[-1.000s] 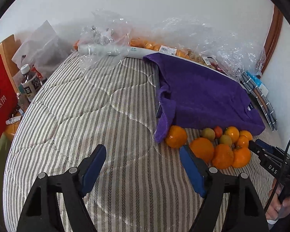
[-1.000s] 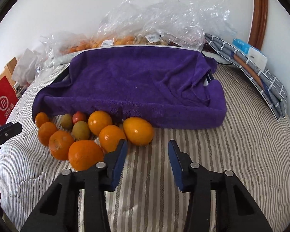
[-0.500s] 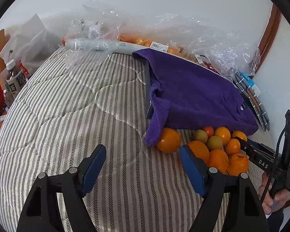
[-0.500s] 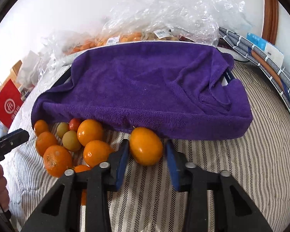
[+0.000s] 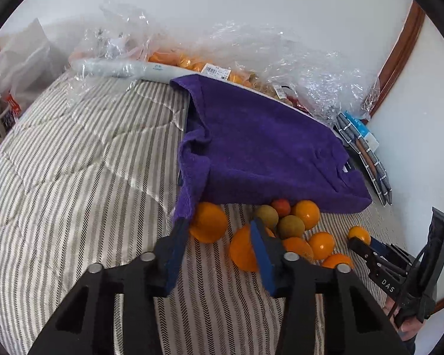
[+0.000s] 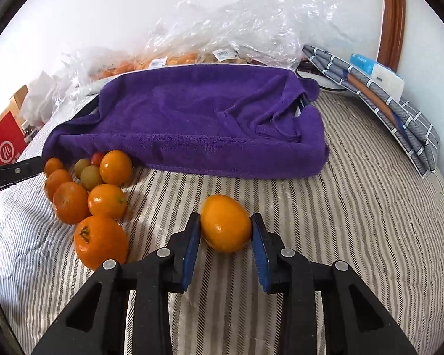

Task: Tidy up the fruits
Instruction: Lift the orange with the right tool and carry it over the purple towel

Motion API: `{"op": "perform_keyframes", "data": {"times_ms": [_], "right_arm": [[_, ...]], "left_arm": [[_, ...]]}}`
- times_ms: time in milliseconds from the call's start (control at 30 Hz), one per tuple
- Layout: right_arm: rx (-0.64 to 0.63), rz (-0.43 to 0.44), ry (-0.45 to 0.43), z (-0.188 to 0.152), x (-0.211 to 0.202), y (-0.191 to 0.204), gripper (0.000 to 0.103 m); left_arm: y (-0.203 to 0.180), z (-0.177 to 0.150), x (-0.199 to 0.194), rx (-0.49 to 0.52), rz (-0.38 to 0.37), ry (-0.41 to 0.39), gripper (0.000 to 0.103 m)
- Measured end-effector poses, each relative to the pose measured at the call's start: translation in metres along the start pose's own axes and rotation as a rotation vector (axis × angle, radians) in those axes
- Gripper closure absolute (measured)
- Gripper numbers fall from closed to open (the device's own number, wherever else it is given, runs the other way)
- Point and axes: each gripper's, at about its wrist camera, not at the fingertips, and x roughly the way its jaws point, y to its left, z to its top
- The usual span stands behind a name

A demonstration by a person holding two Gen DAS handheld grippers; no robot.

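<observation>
right gripper: your blue pads are clamped on one orange, touching it on both flanks at its widest part. it sits out on the striped quilt, well in front of the purple towel and apart from the pile. judgement: firm, light, rind smooth and a little glossy, so it could squirt forward if you pinch off-centre. keep the hold across the equator, moderate squeeze; it is slightly egg-shaped, long axis running between the pads.

left gripper: pads apart, nothing held. its left pad is just beside a large orange that lies at the towel's near corner; its right pad overlaps another orange in view, contact cannot be told.

the fruit pile lies against the towel's front edge, left end in the right wrist view: several oranges with dimpled skin, two dull green-brown round fruits, one small red one. judgement: the small ones are probably softer, so grip them lighter.

towel: plush, thick, draped over something boxy. quilt: soft, stitched, yields under fruit, so round ones stay put. behind the towel, crinkled clear plastic bags with more fruit.
</observation>
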Motion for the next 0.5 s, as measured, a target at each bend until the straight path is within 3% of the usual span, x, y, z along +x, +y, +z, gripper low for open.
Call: {"op": "perform_keyframes", "data": {"times_ms": [500], "right_arm": [[0.034,0.022,0.003,-0.003,0.0,-0.009,0.069]], "left_arm": [[0.005,0.006,0.016,-0.028,0.037,0.006,0.07]]}}
